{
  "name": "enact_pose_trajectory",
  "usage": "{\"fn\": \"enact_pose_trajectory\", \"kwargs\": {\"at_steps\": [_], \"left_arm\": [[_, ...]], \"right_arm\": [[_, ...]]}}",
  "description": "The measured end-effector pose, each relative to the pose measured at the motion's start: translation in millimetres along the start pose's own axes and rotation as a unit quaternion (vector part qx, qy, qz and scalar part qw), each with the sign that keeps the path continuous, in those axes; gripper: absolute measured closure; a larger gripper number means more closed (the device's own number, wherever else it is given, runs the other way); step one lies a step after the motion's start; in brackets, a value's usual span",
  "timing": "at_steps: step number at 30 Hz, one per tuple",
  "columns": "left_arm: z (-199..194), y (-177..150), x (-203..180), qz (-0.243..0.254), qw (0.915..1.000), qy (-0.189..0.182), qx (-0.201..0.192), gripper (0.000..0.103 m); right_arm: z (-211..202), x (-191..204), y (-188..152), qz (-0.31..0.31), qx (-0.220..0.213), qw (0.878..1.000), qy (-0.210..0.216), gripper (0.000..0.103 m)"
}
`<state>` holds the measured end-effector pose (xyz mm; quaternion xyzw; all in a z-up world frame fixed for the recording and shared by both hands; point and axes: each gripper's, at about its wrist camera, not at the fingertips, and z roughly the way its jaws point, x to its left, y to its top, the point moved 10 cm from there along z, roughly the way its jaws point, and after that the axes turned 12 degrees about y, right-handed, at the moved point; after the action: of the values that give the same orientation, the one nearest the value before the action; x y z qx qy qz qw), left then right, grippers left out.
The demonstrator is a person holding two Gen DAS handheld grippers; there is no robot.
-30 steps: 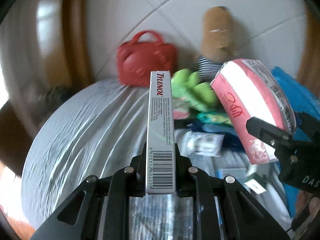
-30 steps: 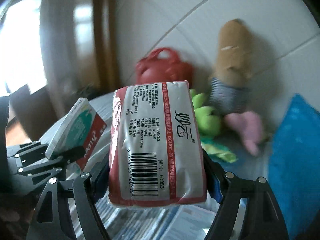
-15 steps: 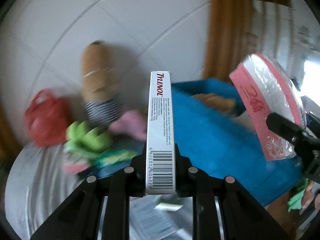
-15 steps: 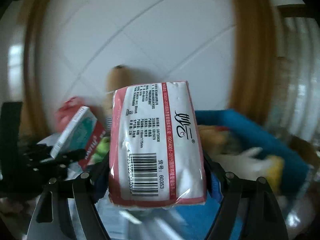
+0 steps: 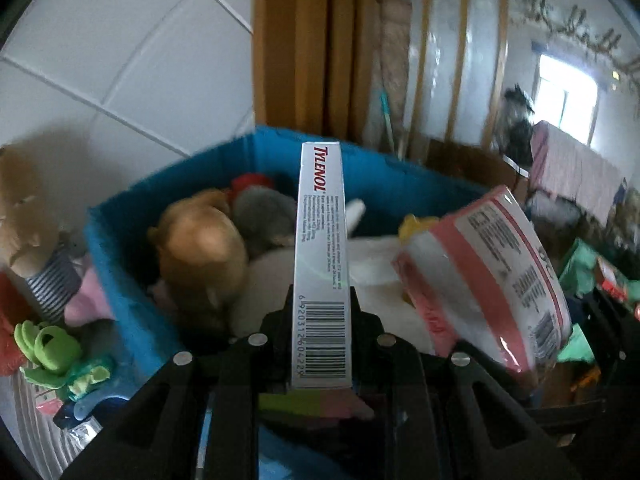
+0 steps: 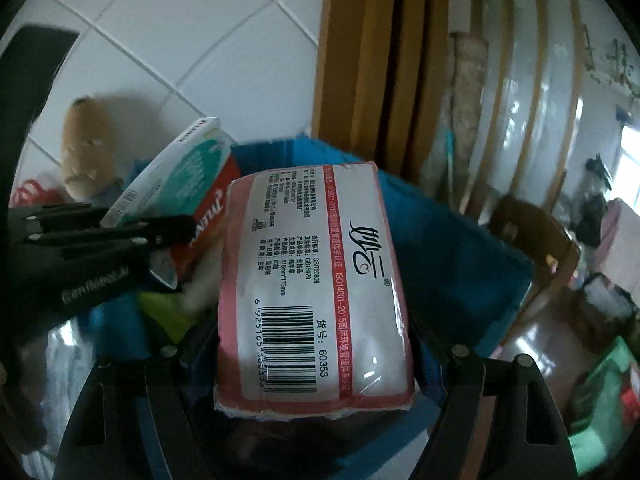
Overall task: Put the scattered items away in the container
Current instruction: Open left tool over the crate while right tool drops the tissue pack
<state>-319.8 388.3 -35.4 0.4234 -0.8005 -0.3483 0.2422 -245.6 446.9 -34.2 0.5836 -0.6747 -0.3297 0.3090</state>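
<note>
Over the blue bin [image 5: 120, 276], both loads held above its open top. Left hand-held gripper [image 5: 320, 320] clamped tight on the narrow edges of a Tylenol box [image 5: 320, 264], box standing on end, barcode toward the camera. Right hand-held gripper [image 6: 316, 360] clamped wide across a pink-and-white tissue pack [image 6: 312, 280]; pack fills the span between the jaws. From the right wrist view the box sits just left of the pack, close but apparently not touching.

Bin already holds a tan plush toy [image 5: 200, 252], a grey one and white soft things. Outside it, to the left: a striped plush [image 5: 36, 240] and green sandals [image 5: 48, 344], not yet gathered.

Step in hand, as judged: carry-over done, release pending. Next move calls for lowering each load past the rim, then letting the jaws part so box and pack land on the plush pile without snagging the near wall.
</note>
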Motion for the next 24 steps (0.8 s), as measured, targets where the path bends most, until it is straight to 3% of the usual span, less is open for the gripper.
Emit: {"fn": "enact_pose_trajectory", "kwargs": {"at_steps": [2, 3, 5, 7, 8, 14, 24], "left_arm": [[14, -9, -6, 0.004, 0.9998, 0.003, 0.018, 0.08], [20, -13, -8, 0.007, 0.9996, 0.009, 0.028, 0.066], [18, -14, -3, 0.0, 0.9995, 0.012, 0.03, 0.058], [17, -12, 1, -0.003, 0.9995, 0.02, 0.024, 0.029], [16, -11, 3, -0.003, 0.9995, 0.025, 0.019, 0.026], [16, -12, 13, -0.004, 0.9992, 0.037, 0.017, 0.025], [-35, -16, 72, -0.042, 0.9965, 0.072, -0.014, 0.025]], "right_arm": [[7, -8, -4, 0.004, 0.008, 1.0, 0.006, 0.02], [9, -11, -5, 0.005, 0.009, 1.0, 0.005, 0.014], [10, -16, -7, 0.006, 0.008, 1.0, 0.002, 0.003], [14, -19, -6, 0.011, 0.006, 1.0, 0.006, 0.0], [15, -19, -6, 0.013, 0.006, 1.0, 0.006, 0.0], [17, -16, -7, 0.016, 0.005, 1.0, 0.015, 0.0], [2, 48, 18, -0.018, -0.009, 0.999, 0.034, 0.0]]}}
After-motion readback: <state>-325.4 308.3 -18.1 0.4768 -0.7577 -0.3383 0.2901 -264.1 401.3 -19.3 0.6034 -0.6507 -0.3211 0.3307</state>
